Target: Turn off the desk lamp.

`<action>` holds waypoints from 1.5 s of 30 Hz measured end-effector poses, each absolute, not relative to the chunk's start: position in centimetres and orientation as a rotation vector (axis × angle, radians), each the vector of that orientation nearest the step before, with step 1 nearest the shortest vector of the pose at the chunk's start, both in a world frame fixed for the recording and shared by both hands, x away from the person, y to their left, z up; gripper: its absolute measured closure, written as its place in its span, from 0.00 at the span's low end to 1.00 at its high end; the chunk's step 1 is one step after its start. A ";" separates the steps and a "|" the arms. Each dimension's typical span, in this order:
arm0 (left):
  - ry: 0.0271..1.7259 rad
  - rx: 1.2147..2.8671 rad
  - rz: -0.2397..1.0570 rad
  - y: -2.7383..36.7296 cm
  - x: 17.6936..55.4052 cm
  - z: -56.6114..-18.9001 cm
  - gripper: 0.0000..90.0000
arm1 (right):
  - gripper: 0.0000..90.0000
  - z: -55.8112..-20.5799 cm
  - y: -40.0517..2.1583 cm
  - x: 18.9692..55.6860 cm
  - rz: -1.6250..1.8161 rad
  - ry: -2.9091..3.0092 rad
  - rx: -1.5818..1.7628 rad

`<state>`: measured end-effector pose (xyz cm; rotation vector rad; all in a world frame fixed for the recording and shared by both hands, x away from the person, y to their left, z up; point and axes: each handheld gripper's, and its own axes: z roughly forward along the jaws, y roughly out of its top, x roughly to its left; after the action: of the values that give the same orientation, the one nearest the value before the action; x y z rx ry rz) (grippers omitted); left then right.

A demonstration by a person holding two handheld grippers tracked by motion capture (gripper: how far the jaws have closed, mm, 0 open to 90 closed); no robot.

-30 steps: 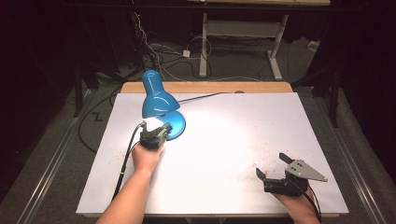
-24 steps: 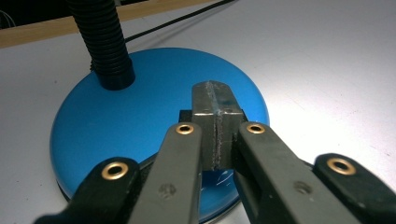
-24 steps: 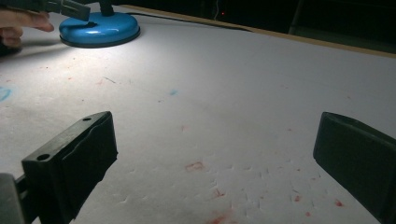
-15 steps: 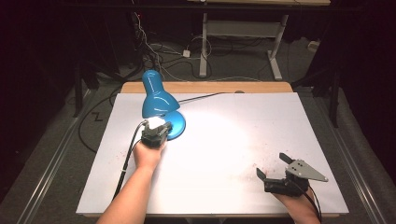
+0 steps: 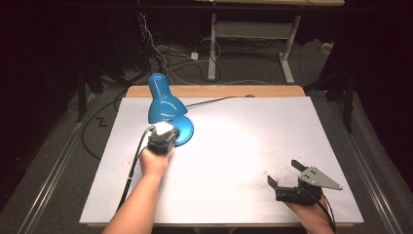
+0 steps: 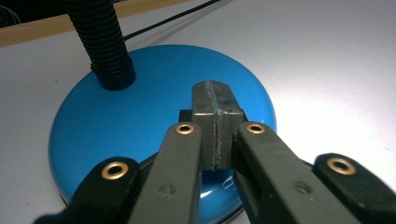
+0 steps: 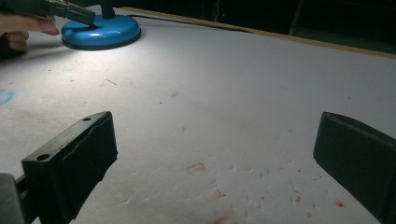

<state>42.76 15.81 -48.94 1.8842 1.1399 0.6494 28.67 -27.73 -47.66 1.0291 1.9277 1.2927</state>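
The blue lamp's round base (image 5: pixel 181 130) sits at the table's (image 5: pixel 243 204) far left, its light on. My left gripper (image 6: pixel 216 100), jaws pressed together and holding nothing, rests its tips on top of that base. My right gripper (image 5: pixel 288 176) hangs spread wide and empty, well apart at the near right.

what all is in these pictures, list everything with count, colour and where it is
desk lamp: 1, blue, far left of the table, lit, shade aimed down
lamp base: 1, blue, round, under the left jaws
lamp cord: 1, black, runs to the far edge
table cover: 1, white, red specks
table: 1, wood edge at the far side
left gripper: 1, black, jaws shut, tips over the base
right gripper: 1, black, jaws open, near right
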 end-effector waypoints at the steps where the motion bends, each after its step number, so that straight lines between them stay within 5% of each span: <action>1: 1.139 1.884 0.649 15.8 42.8 -48.9 0.98 | 0.00 -47.7 -27.7 28.7 1.293 1.928 1.029; 45: 1.195 1.842 0.606 16.2 43.2 -49.0 0.98 | 0.00 -47.6 -27.6 28.6 1.286 1.931 1.022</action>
<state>43.18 16.23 -49.02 1.8418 1.1953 0.6064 28.62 -27.61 -47.63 1.0222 1.9307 1.2859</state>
